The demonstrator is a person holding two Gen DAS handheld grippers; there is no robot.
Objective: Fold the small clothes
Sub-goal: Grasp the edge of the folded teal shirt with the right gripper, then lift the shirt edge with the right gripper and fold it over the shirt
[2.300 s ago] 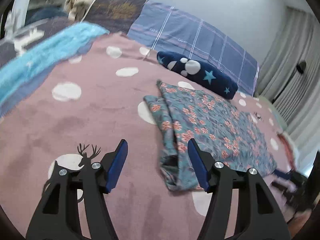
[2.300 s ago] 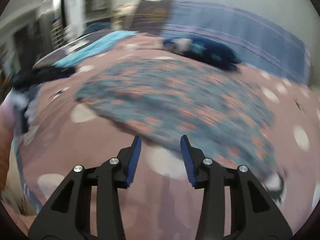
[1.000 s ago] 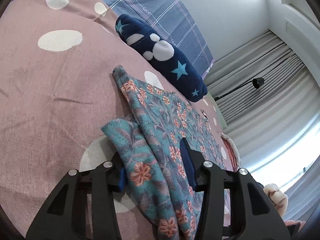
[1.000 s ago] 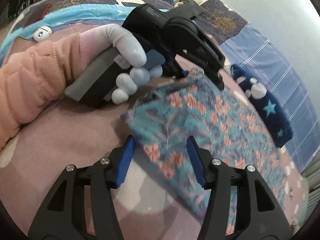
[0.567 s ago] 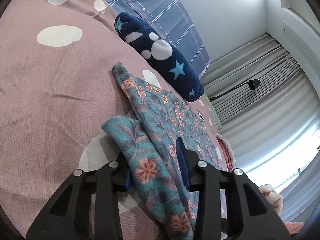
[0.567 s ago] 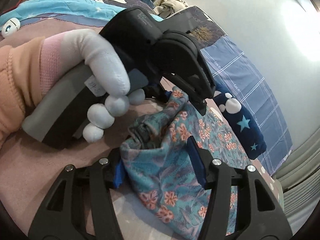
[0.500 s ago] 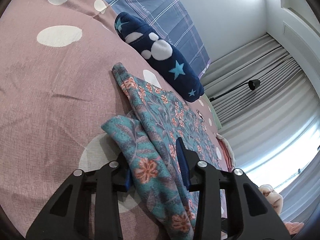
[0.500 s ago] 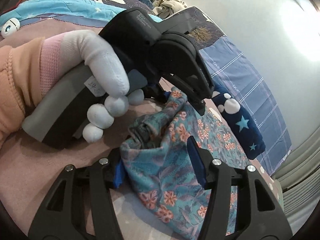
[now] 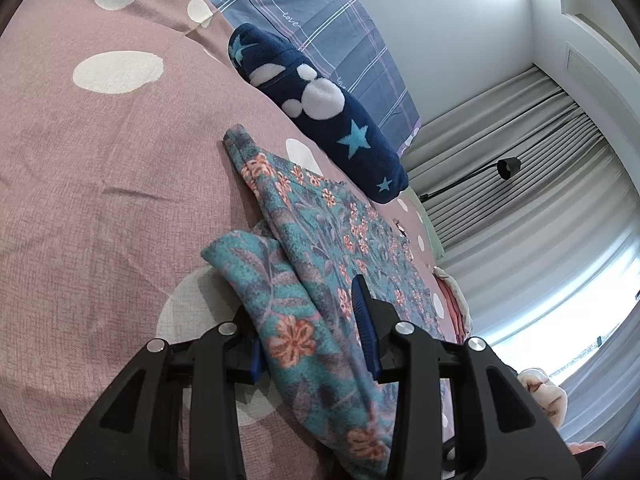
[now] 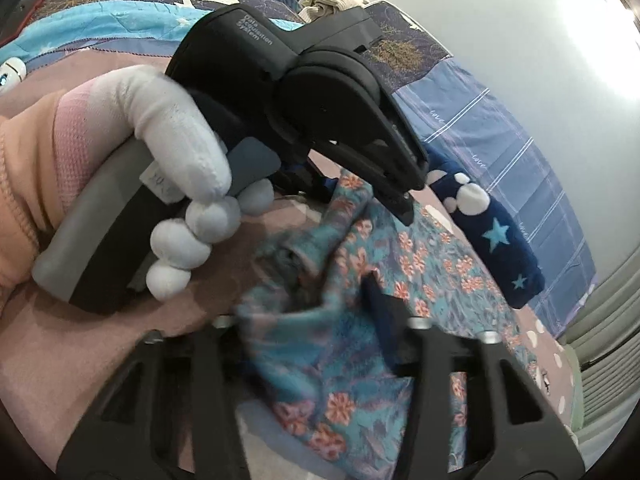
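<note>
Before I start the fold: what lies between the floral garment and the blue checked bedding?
A navy fleece roll with white spots and stars lies there on the pink spotted bedspread, between the floral garment and the checked bedding; the left wrist view shows it.

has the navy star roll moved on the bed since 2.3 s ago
No. The navy star roll lies against the plaid blue bedding, beyond the floral garment, just as before; only the cameras moved.

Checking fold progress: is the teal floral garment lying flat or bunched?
Bunched at the near edge: the teal floral garment is gathered into raised folds there; the far part lies flat.

Teal floral garment [image 9: 320, 248] — near edge bunched, rest flat on bed.
</note>
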